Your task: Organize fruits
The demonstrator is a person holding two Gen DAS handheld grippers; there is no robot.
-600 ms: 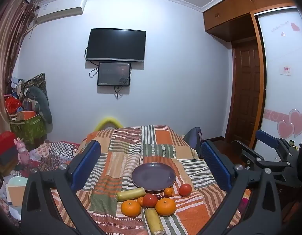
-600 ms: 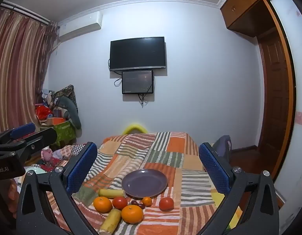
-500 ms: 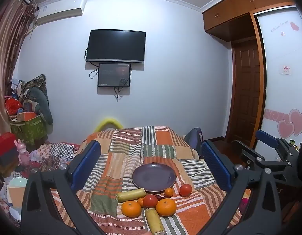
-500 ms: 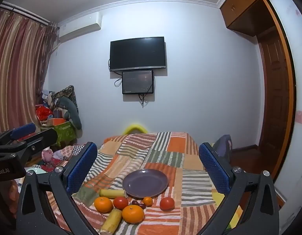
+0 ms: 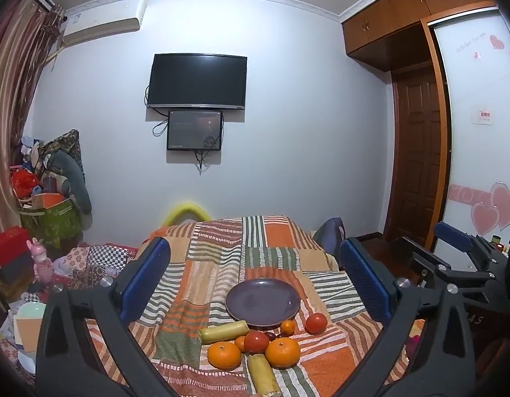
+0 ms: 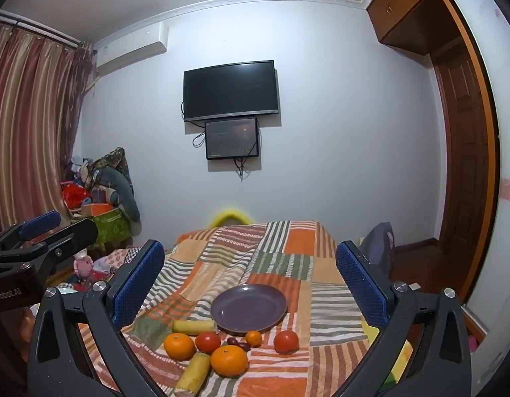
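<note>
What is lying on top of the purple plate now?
Nothing: the plate is bare. All the fruit lies on the blanket in front of it. What is underneath the plate is hidden.

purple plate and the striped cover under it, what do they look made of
The round purple plate looks like glazed ceramic, or possibly melamine: it has a smooth, even surface with a soft sheen along its raised rim. The striped patchwork cover looks like woven or terry-type cloth: it is matte and rumpled into soft folds, with no shine.
</note>
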